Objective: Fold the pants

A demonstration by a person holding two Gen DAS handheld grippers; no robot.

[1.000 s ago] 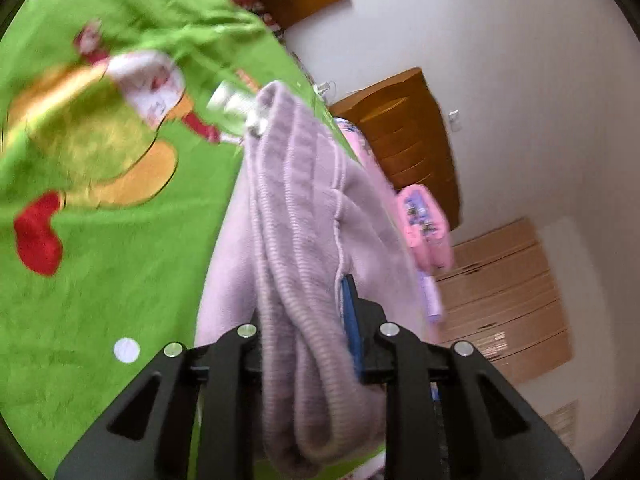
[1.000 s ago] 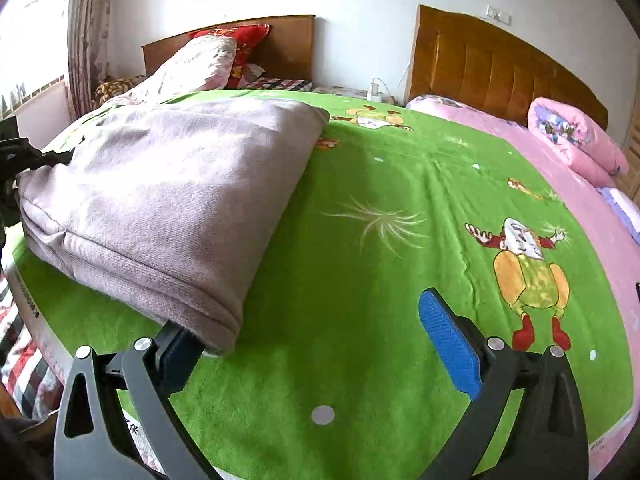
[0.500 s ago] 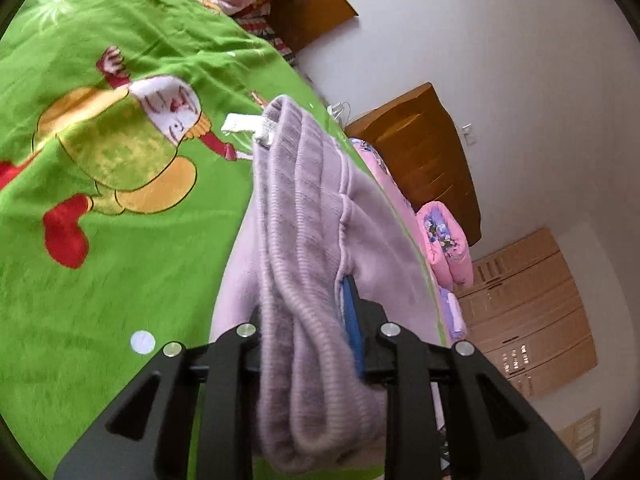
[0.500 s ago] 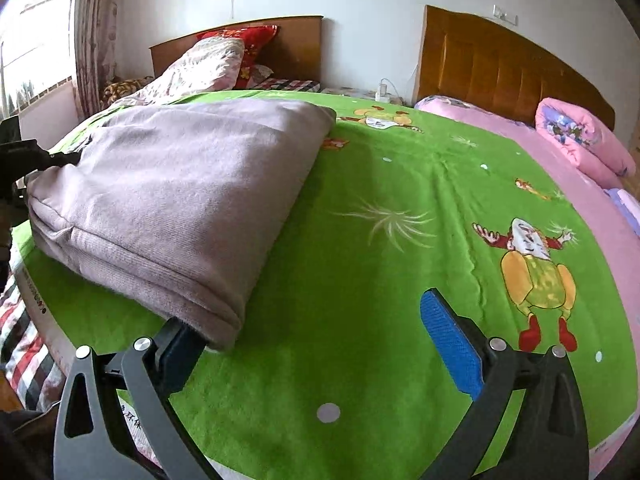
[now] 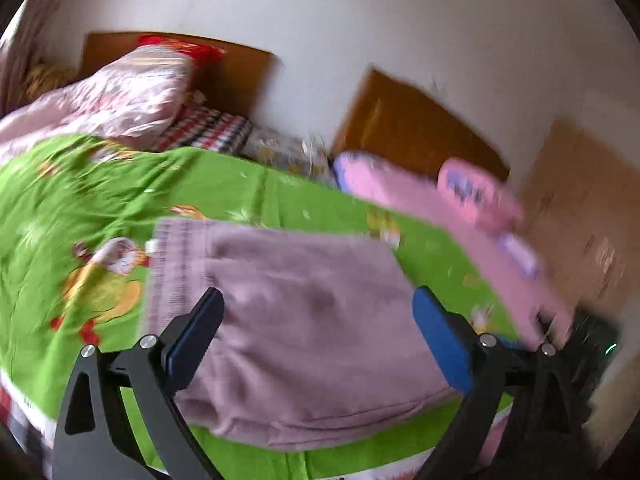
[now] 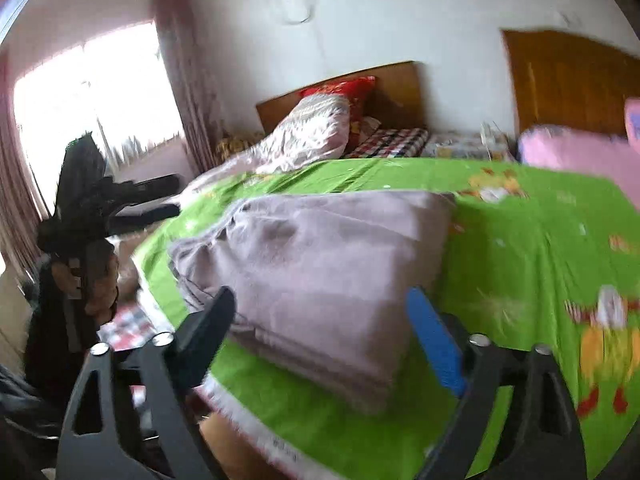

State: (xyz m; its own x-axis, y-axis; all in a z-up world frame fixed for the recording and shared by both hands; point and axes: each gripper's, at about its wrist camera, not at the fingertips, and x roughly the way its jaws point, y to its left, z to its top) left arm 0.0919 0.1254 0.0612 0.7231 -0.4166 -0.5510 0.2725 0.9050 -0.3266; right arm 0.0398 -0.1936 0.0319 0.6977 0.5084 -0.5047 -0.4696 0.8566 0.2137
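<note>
- Both claws stood apart over the bed: the left gripper had just sprung wide, its jaws clear of the cloth, while the right gripper had drawn in a little with nothing clamped.
- Folded mauve pants lay in a thick stack on the green blanket, near its front edge.
- Beyond were a pink quilt, a floral pillow and wooden headboards.
- A hand held the left tool beside the bed.
</note>
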